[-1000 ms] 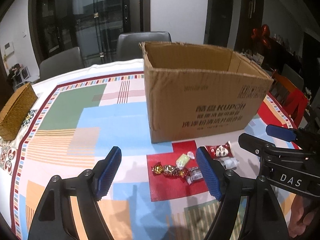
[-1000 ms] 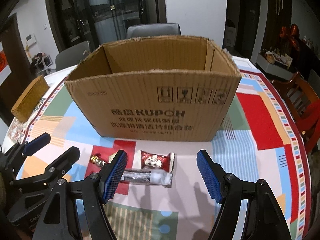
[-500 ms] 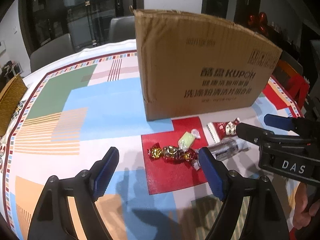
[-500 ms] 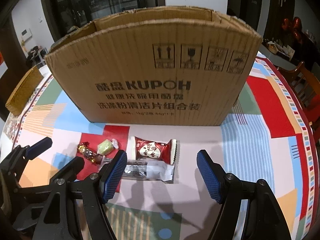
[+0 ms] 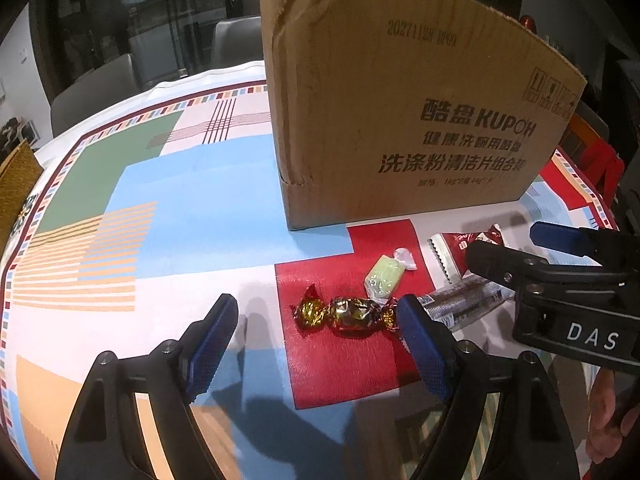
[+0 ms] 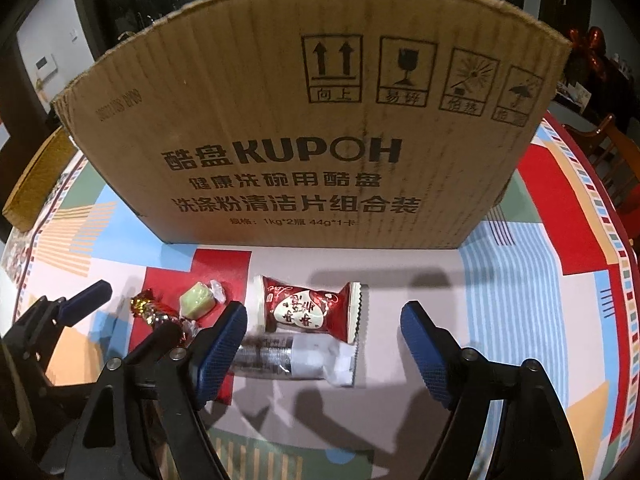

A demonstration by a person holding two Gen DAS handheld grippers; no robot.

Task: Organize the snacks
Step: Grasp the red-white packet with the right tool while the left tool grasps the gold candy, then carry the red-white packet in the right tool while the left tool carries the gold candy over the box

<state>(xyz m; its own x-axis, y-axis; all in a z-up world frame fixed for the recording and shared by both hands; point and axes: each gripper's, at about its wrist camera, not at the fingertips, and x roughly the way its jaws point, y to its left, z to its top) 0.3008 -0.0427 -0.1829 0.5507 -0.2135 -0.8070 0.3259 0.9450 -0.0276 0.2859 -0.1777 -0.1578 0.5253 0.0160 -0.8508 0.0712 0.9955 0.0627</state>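
Observation:
A tall cardboard box (image 5: 400,120) (image 6: 312,140) stands on the patterned tablecloth. In front of it lie a gold-wrapped candy (image 5: 352,316) (image 6: 154,310), a pale green candy (image 5: 384,280) (image 6: 196,300), a red heart-print packet (image 6: 312,308) (image 5: 456,244) and a clear-wrapped bar (image 6: 292,356) (image 5: 464,300). My left gripper (image 5: 316,316) hovers open low over the gold candy, with nothing gripped. My right gripper (image 6: 324,320) (image 5: 516,240) is opening its jaws above the red packet and the bar, and its pads (image 6: 224,336) touch neither.
A wicker basket (image 5: 16,184) (image 6: 36,184) sits at the table's far left edge. Grey chairs (image 5: 236,44) stand behind the table and a wooden chair (image 6: 616,160) at its right. A hand (image 5: 604,420) holds the right gripper.
Both grippers have sunk toward the snacks, and the box now fills more of each view. Both pairs of jaws stand slightly wider.

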